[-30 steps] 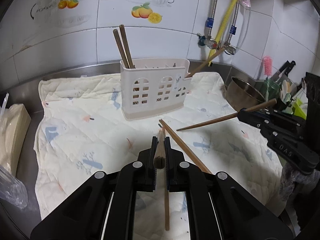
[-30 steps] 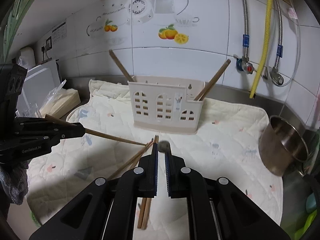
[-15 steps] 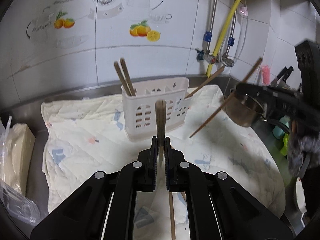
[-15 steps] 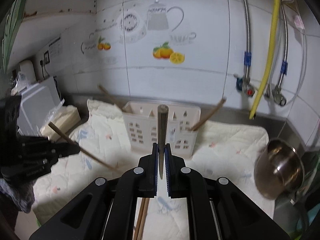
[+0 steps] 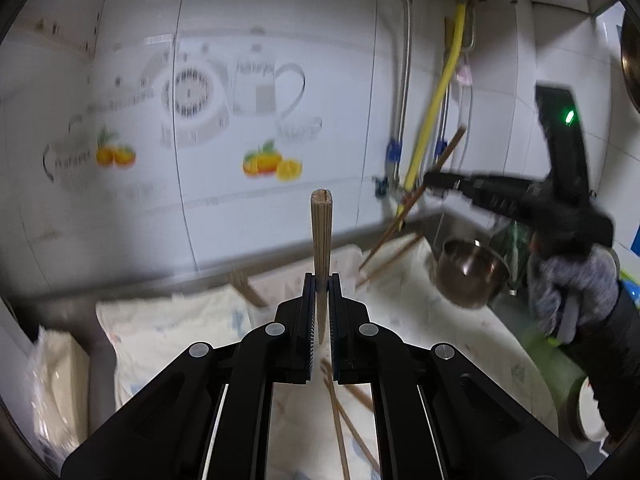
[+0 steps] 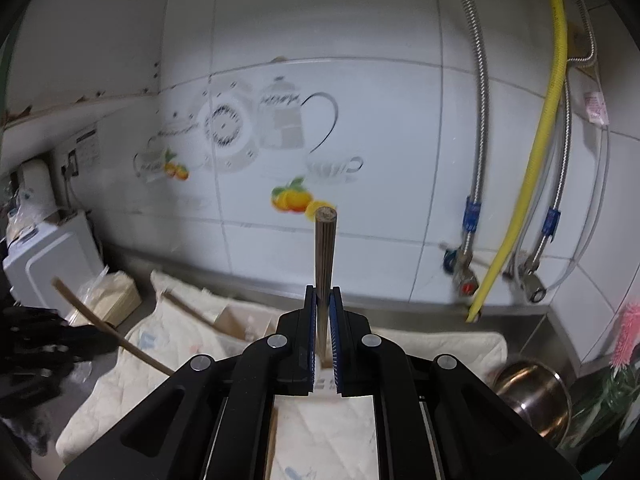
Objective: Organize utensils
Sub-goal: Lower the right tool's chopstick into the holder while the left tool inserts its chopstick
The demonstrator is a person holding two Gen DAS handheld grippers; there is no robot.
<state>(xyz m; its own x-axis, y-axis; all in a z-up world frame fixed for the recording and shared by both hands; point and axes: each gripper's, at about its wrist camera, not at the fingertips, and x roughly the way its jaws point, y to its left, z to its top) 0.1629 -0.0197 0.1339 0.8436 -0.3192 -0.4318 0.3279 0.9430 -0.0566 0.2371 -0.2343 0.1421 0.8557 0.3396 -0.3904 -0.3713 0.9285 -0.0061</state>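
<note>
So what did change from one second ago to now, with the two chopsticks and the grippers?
Both grippers rose from the cloth. The left hand-held gripper carried its chopstick up, now upright against the tiled wall; the right hand-held gripper did likewise with its chopstick. Nothing was released. Loose chopsticks remain on the cloth.

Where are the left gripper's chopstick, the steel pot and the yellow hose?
left gripper's chopstick [image 5: 321, 236], left wrist view, on its shaft above the jaws.
steel pot [image 5: 468, 280], left wrist view, on its outer wall.
yellow hose [image 6: 538, 140], right wrist view, mid-length.
</note>
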